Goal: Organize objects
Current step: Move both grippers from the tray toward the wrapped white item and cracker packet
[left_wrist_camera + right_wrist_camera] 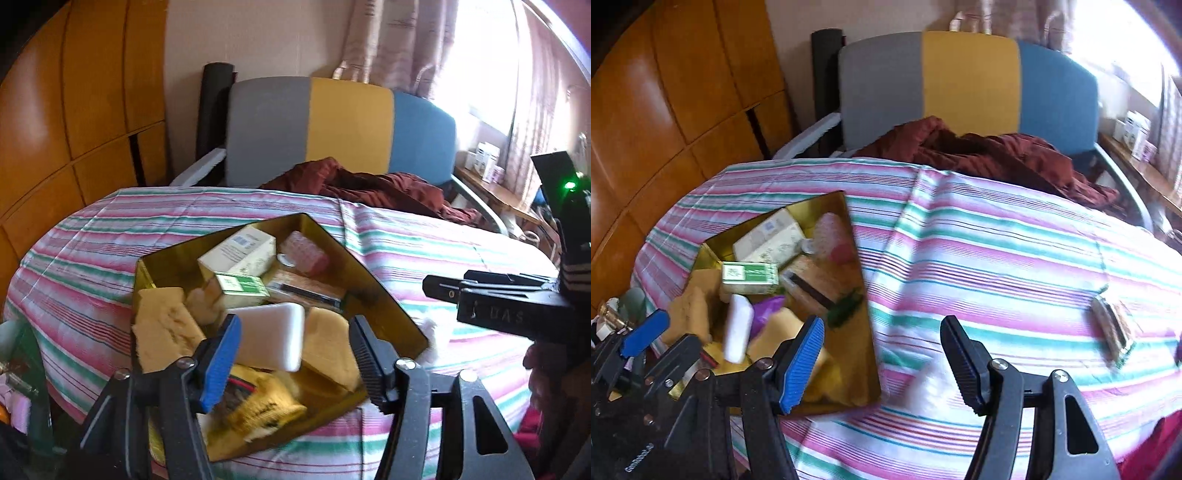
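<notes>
A desk under a pink, green and white striped cloth carries a gold box crowded with cartons and sponges. The left tongs hang over the box's near end, released and grasping nothing, a white block lying tilted just beyond their tips. The right tongs stand released over bare cloth beside the box. A small metal case lies well off to their right.
</notes>
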`<state>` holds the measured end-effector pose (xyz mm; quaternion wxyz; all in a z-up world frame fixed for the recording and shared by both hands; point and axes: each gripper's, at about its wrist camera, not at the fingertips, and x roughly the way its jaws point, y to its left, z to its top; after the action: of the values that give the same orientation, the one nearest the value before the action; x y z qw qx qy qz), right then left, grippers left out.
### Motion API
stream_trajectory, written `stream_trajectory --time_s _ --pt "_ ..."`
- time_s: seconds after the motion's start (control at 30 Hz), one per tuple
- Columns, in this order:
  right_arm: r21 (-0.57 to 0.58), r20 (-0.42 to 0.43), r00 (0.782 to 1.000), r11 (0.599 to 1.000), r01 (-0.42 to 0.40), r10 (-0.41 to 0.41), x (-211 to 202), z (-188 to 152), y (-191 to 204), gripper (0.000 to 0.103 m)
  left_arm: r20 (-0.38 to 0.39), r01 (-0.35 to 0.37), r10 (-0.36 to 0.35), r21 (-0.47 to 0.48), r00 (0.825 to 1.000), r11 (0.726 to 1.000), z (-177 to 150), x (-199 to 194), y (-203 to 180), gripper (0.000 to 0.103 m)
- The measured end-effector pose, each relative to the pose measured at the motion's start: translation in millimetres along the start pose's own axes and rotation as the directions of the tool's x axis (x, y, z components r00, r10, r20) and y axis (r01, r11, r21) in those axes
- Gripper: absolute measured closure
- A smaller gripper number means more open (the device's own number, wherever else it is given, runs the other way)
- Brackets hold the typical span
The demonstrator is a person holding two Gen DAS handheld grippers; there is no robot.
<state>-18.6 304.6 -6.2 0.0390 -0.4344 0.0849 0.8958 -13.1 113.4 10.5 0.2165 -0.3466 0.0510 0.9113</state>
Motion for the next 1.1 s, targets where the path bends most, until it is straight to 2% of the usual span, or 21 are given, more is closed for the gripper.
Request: stream_trajectory --time_s 0.13,0.53,0.7,0.87,1.1 --pt "0.031 0.0 0.999 0.999 0.034 -0.034 -8 -8 -26 0.031 -0.006 0.031 -0.031 0.039 1.0 0.999 -4 -4 -17 0.039" --pt "0.109 -0.03 0.982 0.976 0.186 -0.184 -23 -27 -112 0.031 -0.096 0.157 -0.143 0.161 0.985 0.974 -25 8 -67 0.04" --pt "0.124 -0.034 0.969 0.961 0.246 -0.243 -29 -26 -146 0.031 -0.122 0.221 -0.197 0.231 0.973 0.947 -23 13 -85 0.041" --pt "0.144 -0.026 0.957 0.946 0.29 -0.29 -32 -22 -182 0.031 -0.141 0.253 -0.22 0.296 0.965 0.921 -14 23 -107 0.041" --pt "0.214 0.01 0.953 0.932 0.294 -0.303 -26 -25 -237 0.031 -0.177 0.272 -0.218 0.395 0.96 0.878 -2 49 -143 0.041"
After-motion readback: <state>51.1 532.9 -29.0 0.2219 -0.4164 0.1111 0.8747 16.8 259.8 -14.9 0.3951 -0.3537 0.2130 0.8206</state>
